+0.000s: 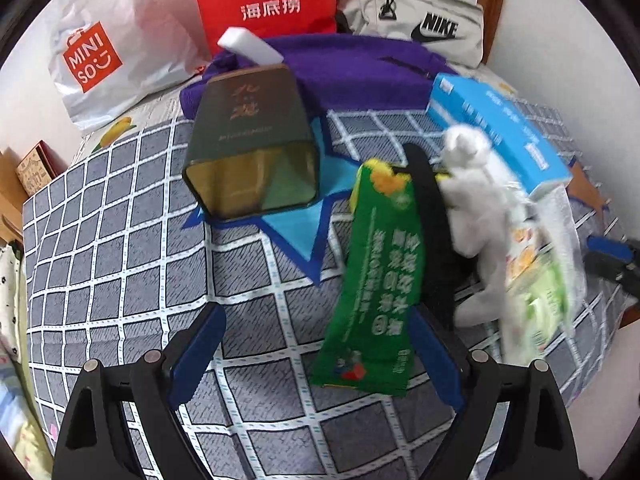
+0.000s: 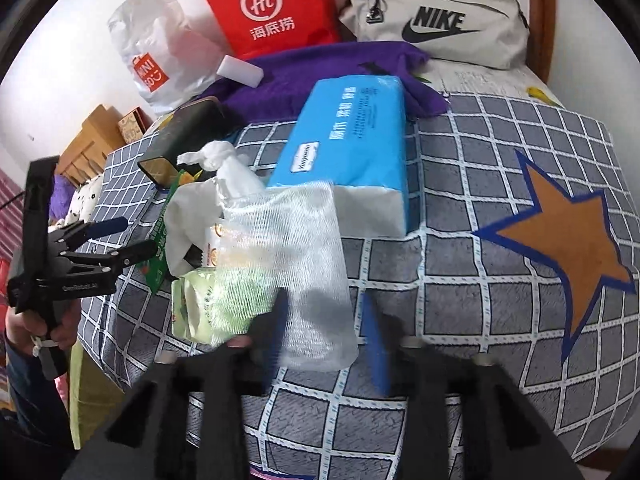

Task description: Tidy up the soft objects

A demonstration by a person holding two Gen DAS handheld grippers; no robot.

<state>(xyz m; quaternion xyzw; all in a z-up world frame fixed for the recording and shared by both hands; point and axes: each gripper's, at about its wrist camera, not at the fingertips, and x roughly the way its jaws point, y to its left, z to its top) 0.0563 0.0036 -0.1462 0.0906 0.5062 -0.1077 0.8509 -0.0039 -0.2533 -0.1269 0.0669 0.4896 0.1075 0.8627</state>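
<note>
Motion-blurred mesh bag (image 2: 304, 280), contents partly unreadable.

Checked grey-and-white bedcover (image 2: 480, 160) under everything; orange star (image 2: 568, 248) with blue edge printed at right of the right wrist view, light blue star (image 1: 296, 220) at centre of the left wrist view. Dark green tin (image 1: 252, 144) lying on its side, open end toward camera, on the blue star. White Miniso carrier bag (image 1: 104, 48) upper left against wall. Red Haidilao bag (image 1: 264, 0) top centre, upright. Wooden furniture (image 2: 88, 140) at left edge, blurred.
</note>
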